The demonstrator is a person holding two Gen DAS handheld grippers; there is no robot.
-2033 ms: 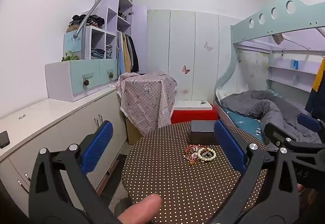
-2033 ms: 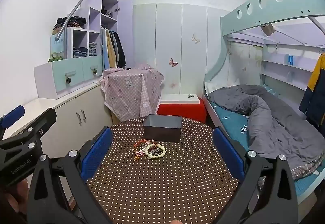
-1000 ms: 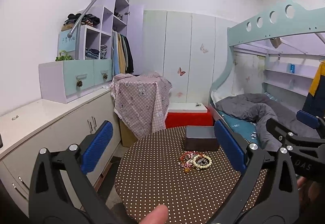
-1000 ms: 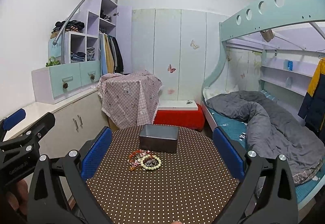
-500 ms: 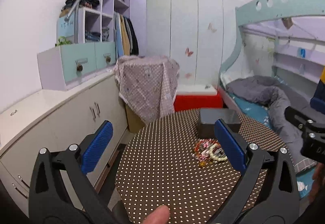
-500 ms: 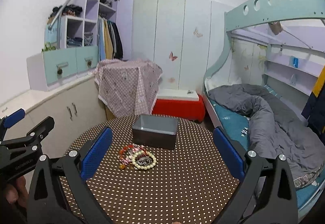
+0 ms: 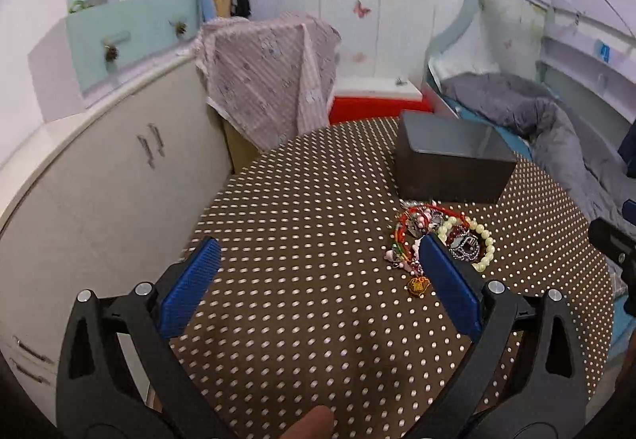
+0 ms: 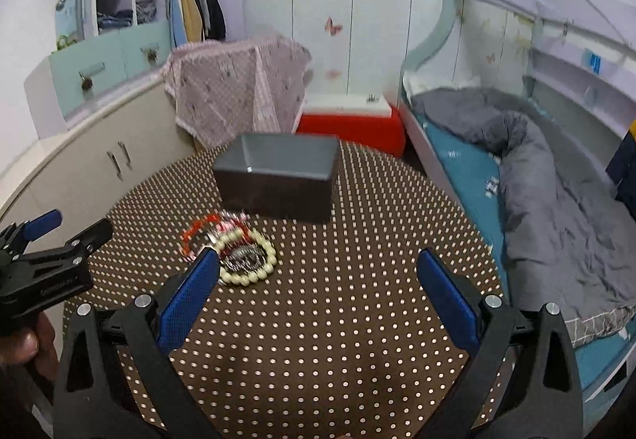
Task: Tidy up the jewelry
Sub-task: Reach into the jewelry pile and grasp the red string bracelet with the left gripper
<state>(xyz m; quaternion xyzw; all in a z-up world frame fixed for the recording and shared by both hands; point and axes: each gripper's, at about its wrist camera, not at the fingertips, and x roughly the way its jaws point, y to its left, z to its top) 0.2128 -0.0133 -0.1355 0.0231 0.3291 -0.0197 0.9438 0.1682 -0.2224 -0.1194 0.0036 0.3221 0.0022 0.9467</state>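
A tangle of jewelry (image 7: 435, 234) lies on the round brown dotted table (image 7: 310, 208): a cream pearl bracelet (image 8: 254, 260), red bead strings and a gold charm (image 7: 417, 286). Just behind it stands an open dark grey box (image 7: 453, 164) (image 8: 278, 176), with nothing visible inside. My left gripper (image 7: 318, 280) hovers open above the table, its right pad beside the pile. My right gripper (image 8: 318, 288) is open too, its left pad at the pile's near edge. Neither holds anything.
White cabinets (image 7: 99, 168) run along the left. A pink cloth-covered stand (image 8: 238, 93) and a red-and-white box (image 8: 349, 121) sit behind the table. A bunk bed with a grey duvet (image 8: 556, 176) fills the right. The left gripper's body (image 8: 43, 272) shows at the right wrist view's left edge.
Both grippers have tilted down and moved in toward the table; the jewelry pile and the box now look much larger and closer. Both stay open.
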